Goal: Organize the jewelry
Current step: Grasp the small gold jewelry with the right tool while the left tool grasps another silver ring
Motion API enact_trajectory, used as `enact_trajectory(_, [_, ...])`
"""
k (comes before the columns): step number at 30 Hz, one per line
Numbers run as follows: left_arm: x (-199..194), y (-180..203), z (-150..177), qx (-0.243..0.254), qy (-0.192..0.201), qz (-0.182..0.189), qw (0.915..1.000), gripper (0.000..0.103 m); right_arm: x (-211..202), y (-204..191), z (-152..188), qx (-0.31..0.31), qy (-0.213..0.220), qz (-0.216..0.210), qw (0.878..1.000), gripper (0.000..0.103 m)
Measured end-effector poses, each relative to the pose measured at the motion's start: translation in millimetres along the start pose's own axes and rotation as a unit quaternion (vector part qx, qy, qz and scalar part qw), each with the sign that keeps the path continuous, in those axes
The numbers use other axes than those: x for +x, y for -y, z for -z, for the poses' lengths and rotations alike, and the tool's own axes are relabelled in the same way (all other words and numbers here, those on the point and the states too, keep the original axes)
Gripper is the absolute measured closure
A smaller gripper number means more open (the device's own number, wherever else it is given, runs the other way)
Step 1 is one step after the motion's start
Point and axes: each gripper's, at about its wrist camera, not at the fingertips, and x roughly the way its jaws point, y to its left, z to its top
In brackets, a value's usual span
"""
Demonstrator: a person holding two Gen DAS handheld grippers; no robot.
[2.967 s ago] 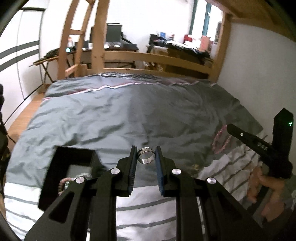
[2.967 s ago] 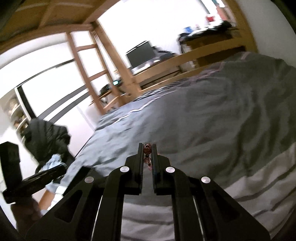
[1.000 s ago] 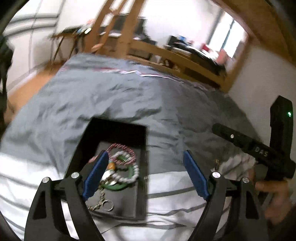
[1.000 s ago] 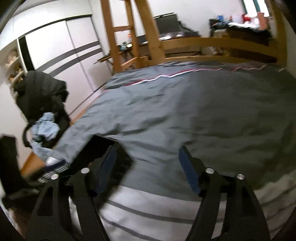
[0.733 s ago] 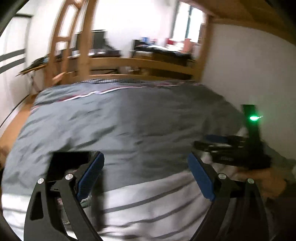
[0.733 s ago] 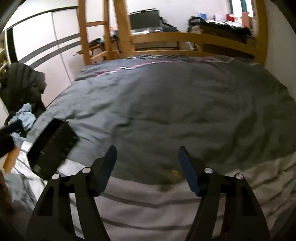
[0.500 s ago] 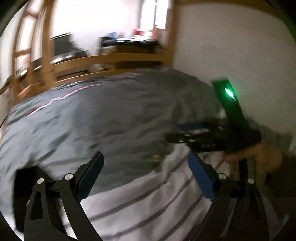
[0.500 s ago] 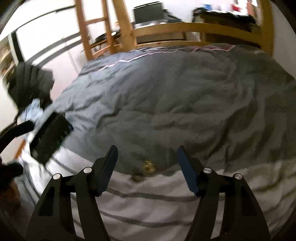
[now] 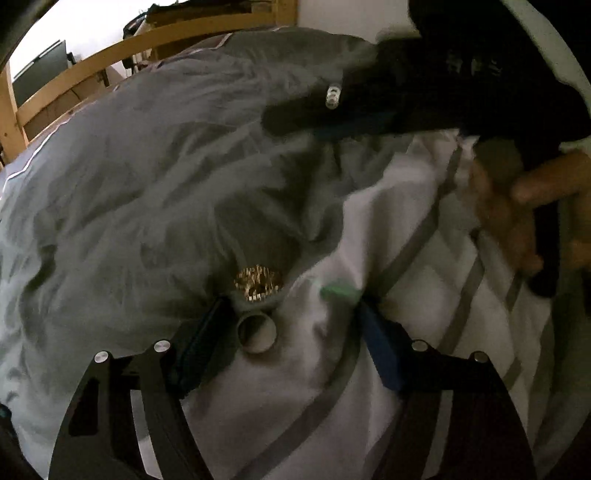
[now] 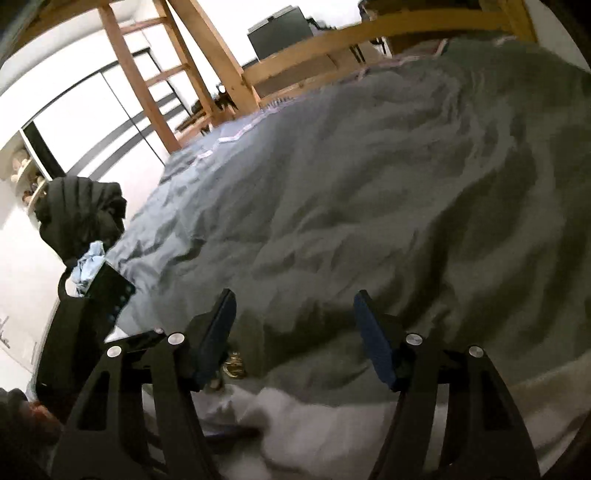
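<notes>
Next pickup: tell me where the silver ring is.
Left wrist view: the silver ring lies on the bedding just inside the open left gripper's left finger, below the gold piece.

A rumpled grey duvet (image 10: 369,184) covers the bed, with a wooden ladder (image 10: 162,70) and monitor (image 10: 280,31) beyond.

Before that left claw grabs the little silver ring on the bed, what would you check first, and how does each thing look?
1. Left gripper open: ok, jaws wide apart.
2. Silver ring between the jaws: ok, though close to the left finger, not centred.
3. Gold trinket out of the way: ok, just beyond the ring.
4. Right gripper free: ok, open and holding nothing.
5. Grippers apart: cannot tell; the other gripper looks close.
6. Clear view: not ok, the picture is blurred.
</notes>
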Motion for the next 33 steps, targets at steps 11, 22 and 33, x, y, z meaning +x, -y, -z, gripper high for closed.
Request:
enact_trajectory(11, [-23, 1, 9, -0.034, -0.090, 0.004, 0.9954, 0.079, 11, -55, 23, -0.133, -0.029, -0.043, 0.990, 0.079])
enact_trajectory(22, [-26, 5, 9, -0.024, -0.110, -0.002, 0.9936, 0.087, 47, -70, 54, -0.194, -0.096, -0.005, 0.976, 0.079])
enact_trajectory(33, [-1, 15, -10, 0.003, -0.083, -0.040, 0.9958, 0.059, 46, -56, 45, -0.150, -0.094, -0.019, 0.984, 0.087])
